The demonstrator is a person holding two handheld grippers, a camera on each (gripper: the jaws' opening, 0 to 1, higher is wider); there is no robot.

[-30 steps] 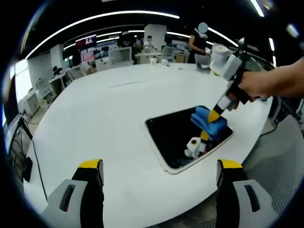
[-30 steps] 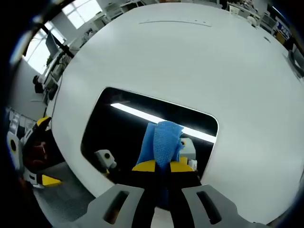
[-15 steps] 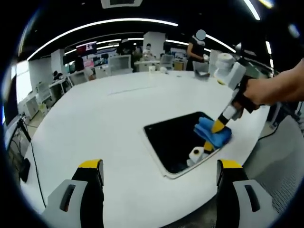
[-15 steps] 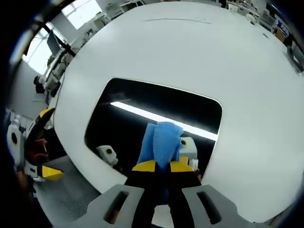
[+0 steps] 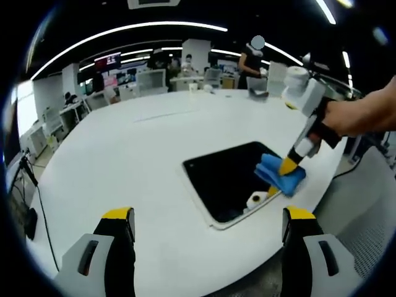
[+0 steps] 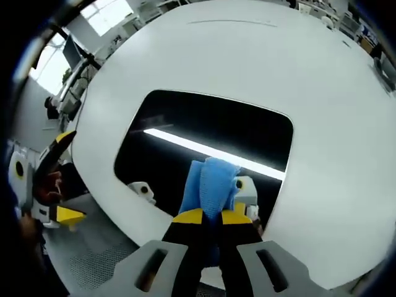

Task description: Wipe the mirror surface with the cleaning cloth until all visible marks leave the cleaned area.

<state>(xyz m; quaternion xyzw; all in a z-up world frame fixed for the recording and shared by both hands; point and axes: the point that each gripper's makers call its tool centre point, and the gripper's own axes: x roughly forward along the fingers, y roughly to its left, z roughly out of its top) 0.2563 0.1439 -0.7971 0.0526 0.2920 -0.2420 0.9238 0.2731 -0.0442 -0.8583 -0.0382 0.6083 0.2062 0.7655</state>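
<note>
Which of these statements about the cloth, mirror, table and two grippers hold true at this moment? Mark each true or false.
1. The right gripper is shut on the blue cloth. True.
2. The cloth lies at the mirror's far edge, away from the person. False: it sits at the near corner, by the table edge.
3. The left gripper holds a second cloth. False: its fingers stand apart, holding nothing.
4. The mirror lies flat on a white table. True.
5. The mirror reflects a bright light strip. True.
</note>
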